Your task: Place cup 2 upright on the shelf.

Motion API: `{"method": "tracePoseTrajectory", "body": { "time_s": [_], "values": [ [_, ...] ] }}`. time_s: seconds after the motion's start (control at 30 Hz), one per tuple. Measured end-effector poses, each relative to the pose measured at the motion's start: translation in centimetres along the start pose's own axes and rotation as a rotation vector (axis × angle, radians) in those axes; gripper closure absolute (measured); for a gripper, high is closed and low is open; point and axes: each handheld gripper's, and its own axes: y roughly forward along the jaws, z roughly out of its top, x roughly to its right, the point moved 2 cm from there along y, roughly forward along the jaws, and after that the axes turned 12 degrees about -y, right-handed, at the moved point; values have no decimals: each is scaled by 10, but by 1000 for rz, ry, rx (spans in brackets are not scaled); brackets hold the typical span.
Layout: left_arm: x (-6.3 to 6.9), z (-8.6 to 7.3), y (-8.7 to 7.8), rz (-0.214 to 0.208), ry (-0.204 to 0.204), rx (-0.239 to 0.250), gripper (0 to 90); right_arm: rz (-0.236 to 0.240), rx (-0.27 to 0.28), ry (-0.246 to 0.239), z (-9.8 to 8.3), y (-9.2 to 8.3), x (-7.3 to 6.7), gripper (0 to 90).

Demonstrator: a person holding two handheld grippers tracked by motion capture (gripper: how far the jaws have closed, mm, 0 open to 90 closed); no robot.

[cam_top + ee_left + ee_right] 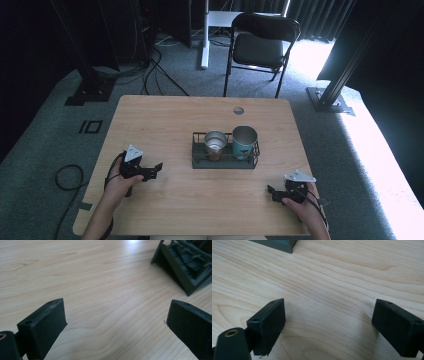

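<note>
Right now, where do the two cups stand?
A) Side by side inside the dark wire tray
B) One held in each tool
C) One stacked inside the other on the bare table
A: the metal cup and teal cup stand side by side in the wire tray.

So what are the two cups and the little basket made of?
The left cup looks like shiny metal: its silvery inside reflects light. The teal cup has a grey metallic-looking inside and a matte painted outside. The basket looks like dark wire on a dull tray, probably metal.
</note>
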Motion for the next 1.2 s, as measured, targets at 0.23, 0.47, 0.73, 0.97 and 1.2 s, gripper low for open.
{"method": "tracePoseTrajectory", "body": {
  "time_s": [0.23, 0.47, 0.73, 0.97, 1.2],
  "values": [
    [-8, -8, -5, 24, -3, -13, 31, 0, 0, 0, 0, 0, 0, 113],
    [-16, -16, -11, 68, -28, -14, 31, 0, 0, -1, 0, 0, 0, 113],
    [-24, -21, -18, 149, -80, -20, 31, 0, 0, 0, 0, 0, 0, 113],
    [-32, -27, -24, 182, -114, -24, 31, 0, 0, 0, 0, 0, 0, 113],
    [-41, -30, -28, 207, -143, -21, 31, 0, 0, 0, 0, 0, 0, 113]
  ]
}}
